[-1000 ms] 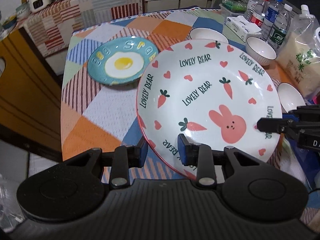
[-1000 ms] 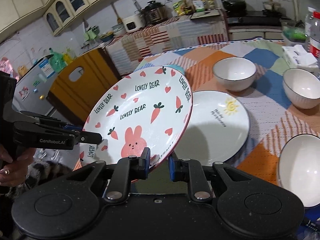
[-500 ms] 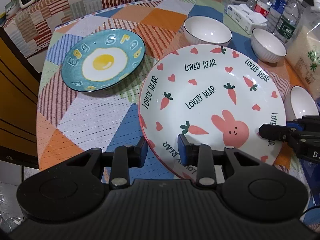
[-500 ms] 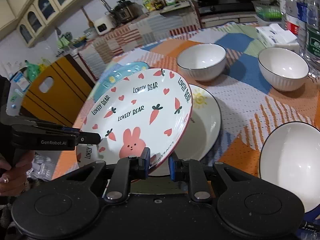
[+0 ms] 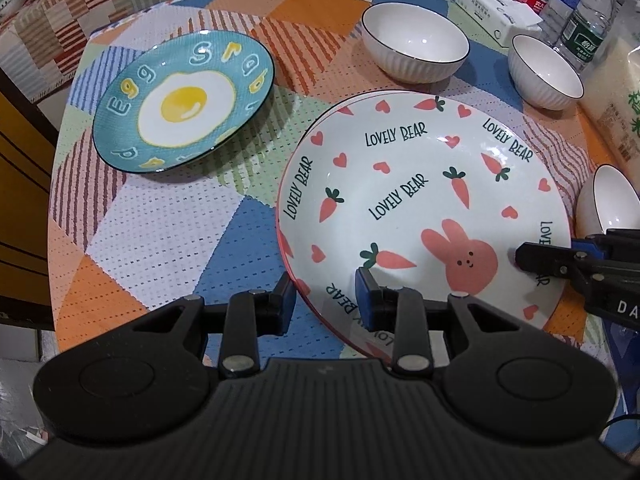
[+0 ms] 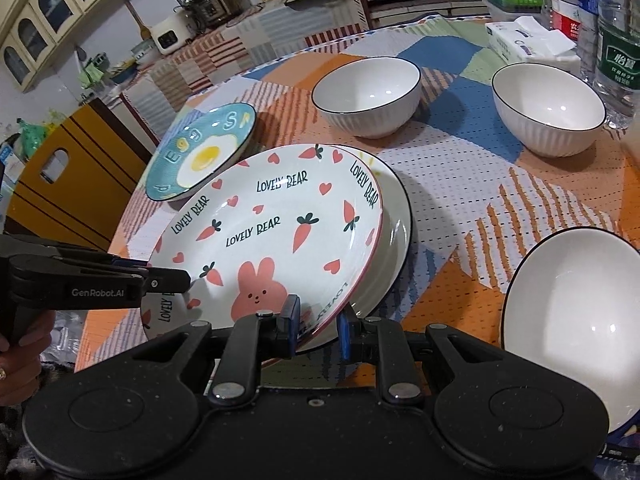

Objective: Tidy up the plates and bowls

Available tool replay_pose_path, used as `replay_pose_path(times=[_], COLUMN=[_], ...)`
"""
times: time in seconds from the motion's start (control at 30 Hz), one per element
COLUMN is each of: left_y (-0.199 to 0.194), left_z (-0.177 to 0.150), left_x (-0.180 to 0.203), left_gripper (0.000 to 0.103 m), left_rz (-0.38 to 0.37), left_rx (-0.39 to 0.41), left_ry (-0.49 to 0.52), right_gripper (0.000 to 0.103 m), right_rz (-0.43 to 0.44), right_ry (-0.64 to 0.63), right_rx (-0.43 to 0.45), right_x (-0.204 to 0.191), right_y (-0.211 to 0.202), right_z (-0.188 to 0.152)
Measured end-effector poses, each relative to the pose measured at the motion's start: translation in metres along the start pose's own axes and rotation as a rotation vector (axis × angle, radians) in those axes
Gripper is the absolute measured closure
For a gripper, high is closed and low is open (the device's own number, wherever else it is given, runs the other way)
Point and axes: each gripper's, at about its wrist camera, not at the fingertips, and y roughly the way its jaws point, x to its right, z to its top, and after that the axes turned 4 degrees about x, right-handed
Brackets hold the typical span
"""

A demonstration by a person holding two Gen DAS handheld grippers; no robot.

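With both grippers, left (image 5: 326,300) and right (image 6: 318,330), clamped on its rim, we hold the bunny plate (image 6: 272,236) tilted over the white plate (image 6: 394,240); next we level, lower, release.

Left gripper (image 5: 326,300) clamps rabbit plate (image 5: 420,208) rim; right gripper (image 5: 520,258) grips opposite edge. Egg plate (image 5: 184,100) left, 3 white bowls (image 5: 416,46) beyond.

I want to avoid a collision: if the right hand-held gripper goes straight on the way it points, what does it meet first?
Probably the white plate lying under the rabbit plate that the right hand-held gripper holds; depth is unclear.
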Motion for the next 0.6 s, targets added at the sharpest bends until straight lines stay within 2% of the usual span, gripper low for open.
replay_pose_path(times=[0.17,0.43,0.6], left_y=[0.009,0.013,0.016], left_z=[0.0,0.003,0.005], left_x=[0.0,0.0,0.001], left_gripper=[0.073,0.073,0.073], left_rz=[-0.006,-0.023,-0.032], left_rx=[-0.03,-0.05,-0.061], left_ry=[-0.016,-0.047,-0.063], right_gripper=[0.077,0.076,0.073], right_rz=[-0.069,-0.168,-0.234], right_ry=[-0.043,-0.154,-0.186], right_rx=[-0.02,0.032,0.024], right_x=[-0.005,-0.019,-0.023], right_y=[0.008,0.008,0.014], right_z=[0.002,0.002,0.0])
